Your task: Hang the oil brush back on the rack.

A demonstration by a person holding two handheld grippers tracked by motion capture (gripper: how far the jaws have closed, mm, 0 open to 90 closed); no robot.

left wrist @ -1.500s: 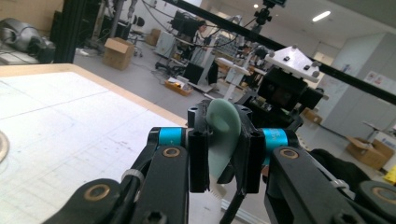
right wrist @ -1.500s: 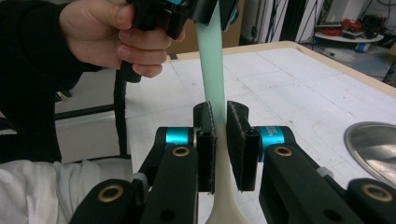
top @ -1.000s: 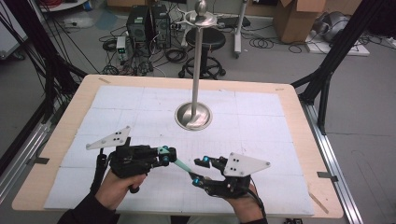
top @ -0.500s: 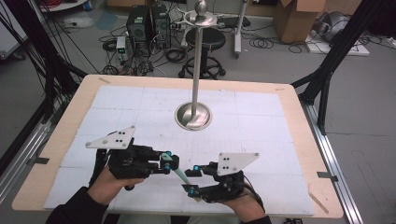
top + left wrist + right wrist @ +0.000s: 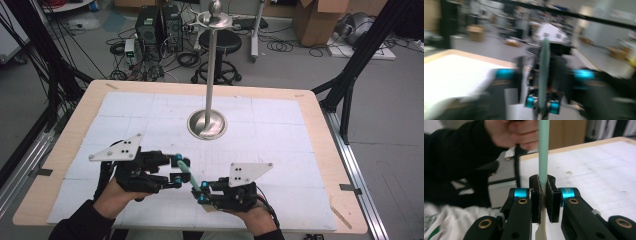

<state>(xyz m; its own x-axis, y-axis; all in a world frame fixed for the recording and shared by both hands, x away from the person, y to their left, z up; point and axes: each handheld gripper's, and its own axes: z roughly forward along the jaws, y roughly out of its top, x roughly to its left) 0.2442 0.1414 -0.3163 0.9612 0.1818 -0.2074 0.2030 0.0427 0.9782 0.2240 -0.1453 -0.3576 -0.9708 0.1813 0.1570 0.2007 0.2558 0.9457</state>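
The right gripper (image 5: 201,191) has just closed on the green stick (image 5: 188,174) and the left gripper (image 5: 176,170) has just opened around its 11 o'clock end, so the stick, low at table's 6 o'clock, seems handed over.

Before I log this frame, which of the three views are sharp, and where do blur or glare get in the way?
High view: sharp and evenly lit, with bright reflections on the metal stand. Left gripper view: heavily smeared by motion blur, though the pale green stick stays readable. Right gripper view: the right gripper is crisp where it clamps the stick, while the hand and sleeve behind are soft.
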